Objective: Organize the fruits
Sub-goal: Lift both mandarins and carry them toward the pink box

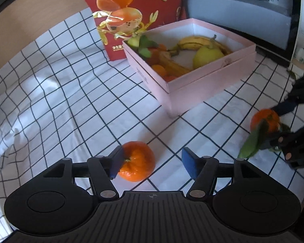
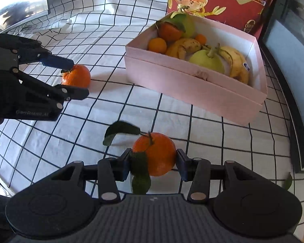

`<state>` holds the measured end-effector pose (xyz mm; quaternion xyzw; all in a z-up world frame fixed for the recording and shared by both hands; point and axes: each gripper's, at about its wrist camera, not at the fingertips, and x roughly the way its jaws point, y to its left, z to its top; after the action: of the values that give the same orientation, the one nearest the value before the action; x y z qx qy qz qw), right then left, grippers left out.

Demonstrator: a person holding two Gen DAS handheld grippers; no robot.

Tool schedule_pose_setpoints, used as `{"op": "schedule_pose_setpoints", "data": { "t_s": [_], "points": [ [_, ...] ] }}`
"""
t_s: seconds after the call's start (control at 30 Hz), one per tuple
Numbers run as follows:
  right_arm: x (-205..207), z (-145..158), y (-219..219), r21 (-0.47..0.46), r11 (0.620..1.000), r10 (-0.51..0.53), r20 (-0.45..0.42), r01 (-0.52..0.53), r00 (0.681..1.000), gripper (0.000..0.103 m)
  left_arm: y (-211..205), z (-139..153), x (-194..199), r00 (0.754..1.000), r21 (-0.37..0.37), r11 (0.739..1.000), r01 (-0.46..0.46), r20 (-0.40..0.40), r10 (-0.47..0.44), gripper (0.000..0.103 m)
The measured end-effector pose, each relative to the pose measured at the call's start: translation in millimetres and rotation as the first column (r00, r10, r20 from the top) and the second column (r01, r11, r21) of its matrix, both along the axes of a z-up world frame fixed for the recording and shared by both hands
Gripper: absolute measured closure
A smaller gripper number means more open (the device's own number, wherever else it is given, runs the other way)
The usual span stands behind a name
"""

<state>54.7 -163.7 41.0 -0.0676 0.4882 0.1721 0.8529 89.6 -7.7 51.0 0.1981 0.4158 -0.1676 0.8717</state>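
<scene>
Your left gripper [image 1: 152, 162] stands spread around a bare mandarin [image 1: 136, 161] before the pink box [image 1: 192, 85]. Your right gripper [image 2: 153, 163] pinches the leafy mandarin [image 2: 155, 154] nearby. Both are probably light and soft-skinned: grip the round flanks gently, clear of stem and leaves.

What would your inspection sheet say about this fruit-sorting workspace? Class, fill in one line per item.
Surface: white checked cloth, wrinkled.
Job's things: pink box holding bananas, a pear and small oranges; plain tangerine and leafy tangerine on the cloth outside the box.
Clutter: loose leaf at the cloth's edge.
Grippers: left tool open around the plain tangerine; right tool shut on the leafy tangerine.
Cables: nothing seen.
Surroundings: red gift bag behind the box; dark screen.
</scene>
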Motion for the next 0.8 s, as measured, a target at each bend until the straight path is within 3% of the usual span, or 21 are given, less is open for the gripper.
{"op": "schedule_pose_setpoints", "data": {
  "t_s": [0.1, 0.27, 0.5, 0.8],
  "points": [
    [-2.6, -0.7, -0.8, -0.002, 1.000, -0.008, -0.010, 0.008, 1.000, 0.058, 6.3, 3.1, 2.7, 0.999, -0.033, 0.999, -0.039, 0.000, 0.039, 0.039],
    [-8.3, 2.3, -2.6, -0.005, 1.000, -0.021, 0.003, 0.021, 1.000, 0.055, 19.7, -1.8, 12.4, 0.991, -0.017, 0.991, -0.131, -0.017, 0.131, 0.037],
    [-12.1, 6.5, -3.9, -0.002, 1.000, -0.018, 0.012, 0.018, 1.000, 0.053, 35.4, -10.4, 31.9, 0.970, -0.144, 0.964, -0.223, -0.128, 0.205, 0.040],
    [-16.8, 8.1, -10.2, 0.010, 0.999, -0.034, 0.010, 0.034, 0.999, 0.049, 35.8, -15.0, 38.2, 0.967, -0.166, 0.961, -0.223, -0.167, 0.195, 0.049]
  ]
}}
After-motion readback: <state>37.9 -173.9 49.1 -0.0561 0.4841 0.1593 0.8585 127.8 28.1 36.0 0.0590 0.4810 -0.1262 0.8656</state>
